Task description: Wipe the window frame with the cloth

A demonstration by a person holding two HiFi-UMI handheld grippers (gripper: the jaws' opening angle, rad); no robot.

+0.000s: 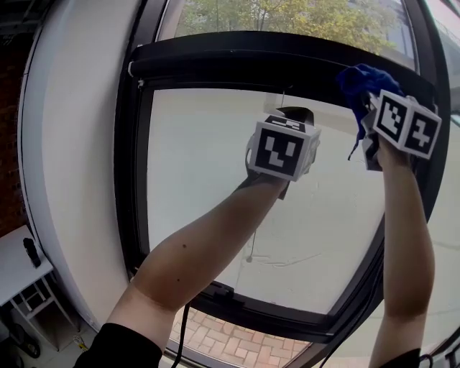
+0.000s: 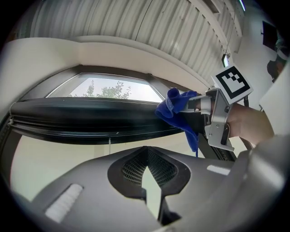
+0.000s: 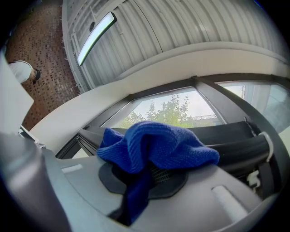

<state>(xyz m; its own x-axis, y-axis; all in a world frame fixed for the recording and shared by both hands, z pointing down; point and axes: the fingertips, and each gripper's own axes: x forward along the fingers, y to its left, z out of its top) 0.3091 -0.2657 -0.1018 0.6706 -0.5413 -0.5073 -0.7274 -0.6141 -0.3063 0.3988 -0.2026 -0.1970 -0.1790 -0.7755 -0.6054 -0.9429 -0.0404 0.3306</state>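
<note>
Fingers [image 3: 217, 199] of the right gripper [image 3: 149, 170] clamp the cloth [image 3: 158, 145]; the left gripper [image 2: 146, 149] is closed, empty. Press it flat on the frame [image 1: 237, 54], dragging steadily.

We see a deep blue cloth [image 3: 154, 145] with a fine knitted weave, set against the glossy black window frame [image 1: 133, 180]. The left gripper [image 2: 149, 176] is matt grey, and its pads [image 2: 131, 170] are black with a fine grid texture. The right gripper [image 3: 147, 174] is the same grey. Their marker cubes [image 1: 282, 149] are white with bold black square patterns. Beside the frame's left edge the wall [image 1: 72, 144] is off-white, and the ribbed ceiling [image 2: 136, 27] is pale grey. Through the glass the trees [image 1: 287, 18] are green, and the paving [image 1: 237, 343] below the frame's bottom edge is reddish brick. The sleeve [image 1: 122, 348] is black.
</note>
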